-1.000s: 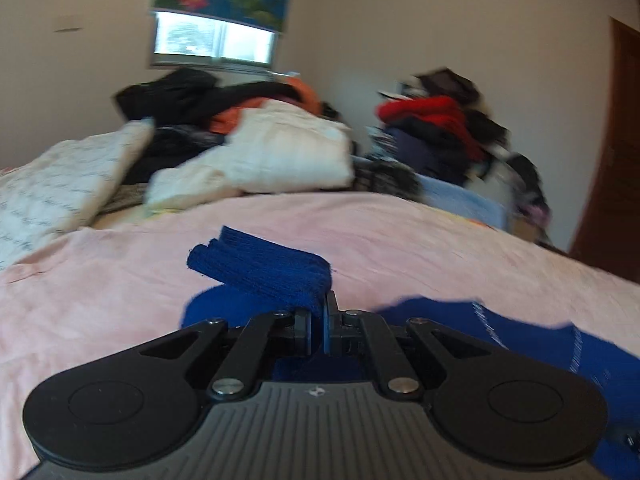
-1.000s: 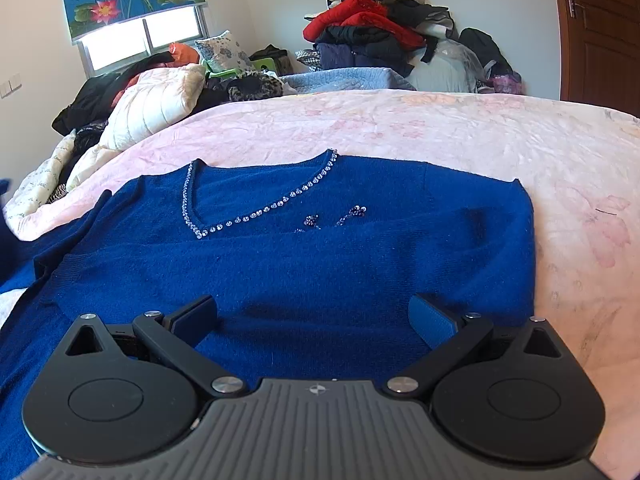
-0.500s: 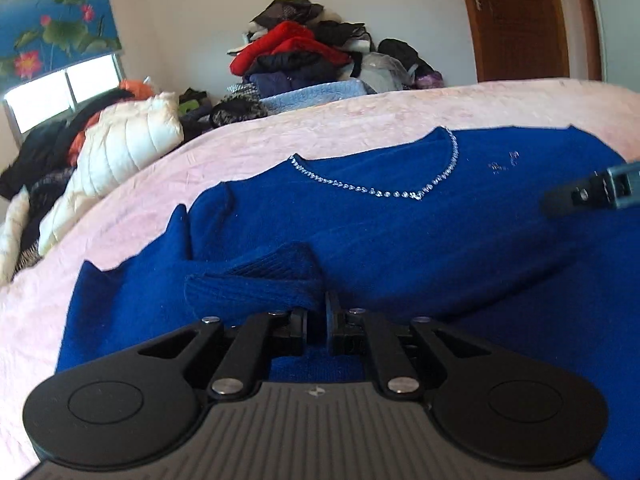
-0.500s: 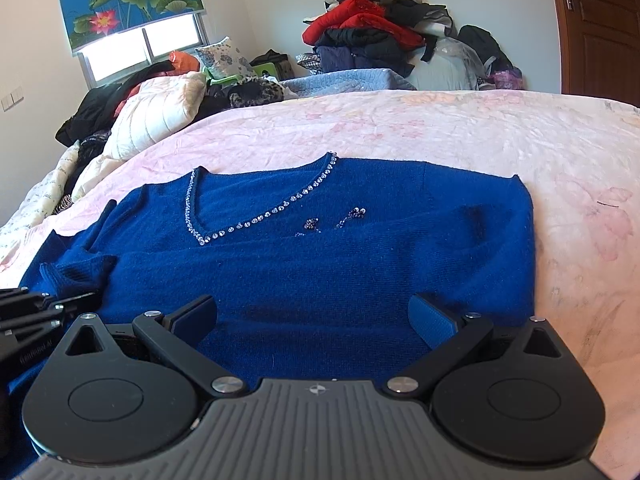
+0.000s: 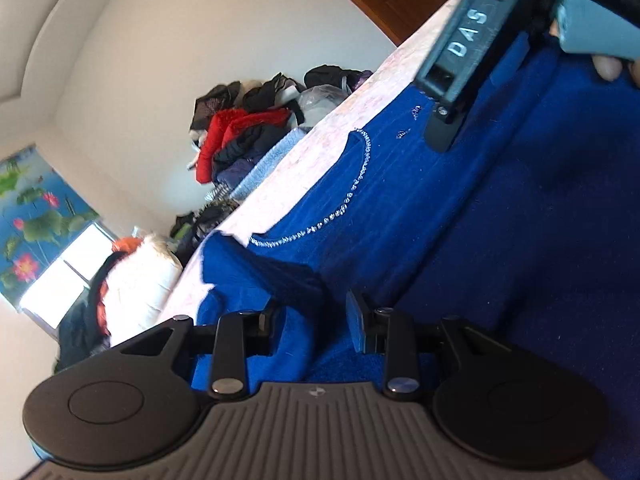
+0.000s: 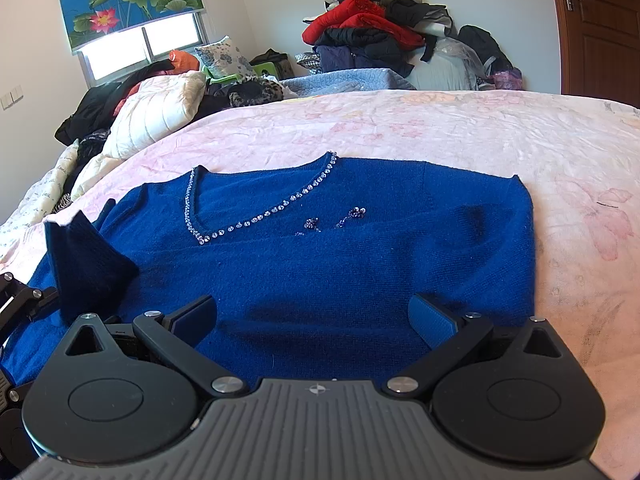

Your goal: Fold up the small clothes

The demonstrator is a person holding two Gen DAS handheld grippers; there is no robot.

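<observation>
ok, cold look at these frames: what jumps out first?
The bright blue sweater spread flat on the pink bedsheet, its rhinestone V-neckline catching light, fills the middle of the right wrist view. At its left edge a sleeve cuff stands up in a peak beside the open left gripper. Behind the bed, a clothes pile topped with red sits against the wall.

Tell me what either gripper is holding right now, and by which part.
Nothing. The left gripper is open around the sweater's folded sleeve; the right gripper hovers open.
</observation>
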